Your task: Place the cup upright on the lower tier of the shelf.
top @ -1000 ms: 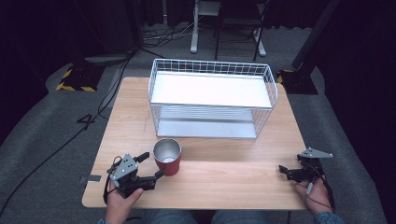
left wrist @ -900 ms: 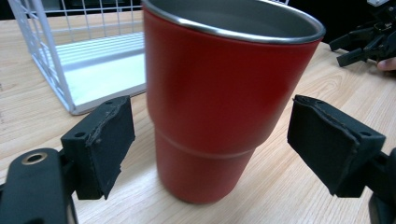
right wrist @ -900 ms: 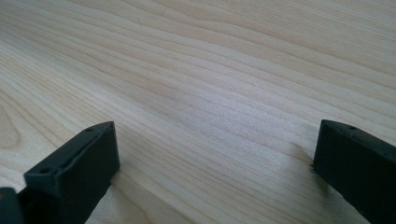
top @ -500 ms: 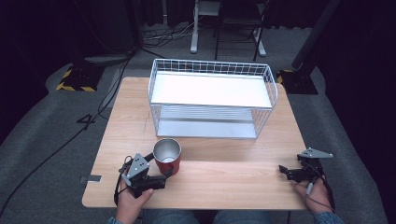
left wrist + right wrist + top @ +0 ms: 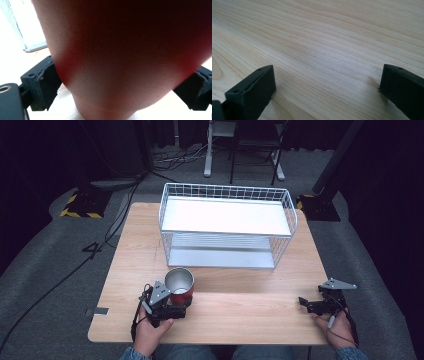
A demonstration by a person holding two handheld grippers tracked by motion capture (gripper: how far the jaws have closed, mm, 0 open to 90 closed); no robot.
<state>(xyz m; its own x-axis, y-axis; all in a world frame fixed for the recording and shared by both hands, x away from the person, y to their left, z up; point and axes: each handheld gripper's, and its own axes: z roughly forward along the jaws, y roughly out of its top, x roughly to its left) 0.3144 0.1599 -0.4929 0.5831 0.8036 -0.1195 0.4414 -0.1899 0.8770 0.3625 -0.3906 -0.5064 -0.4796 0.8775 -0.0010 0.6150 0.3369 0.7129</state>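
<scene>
A red cup (image 5: 179, 285) with a shiny steel inside stands upright near the front left of the wooden table (image 5: 250, 312). My left gripper (image 5: 179, 301) reaches it from the front, and its two jaws press against opposite sides of the cup's lower body. In the left gripper view the red cup wall (image 5: 125, 50) spans the whole gap between the black pads (image 5: 47, 85). At the table's front right, my right gripper (image 5: 306, 305) rests low and open. The right gripper view has bare wood between its jaws (image 5: 327, 90).
A white wire basket rack (image 5: 227, 190) with two shelves stands across the back half of the table, just behind the cup. Dark floor, cables and stand legs surround the table.
My left gripper has moved right and forward to the cup and its jaws now bracket and touch it. The right gripper has stayed still.
</scene>
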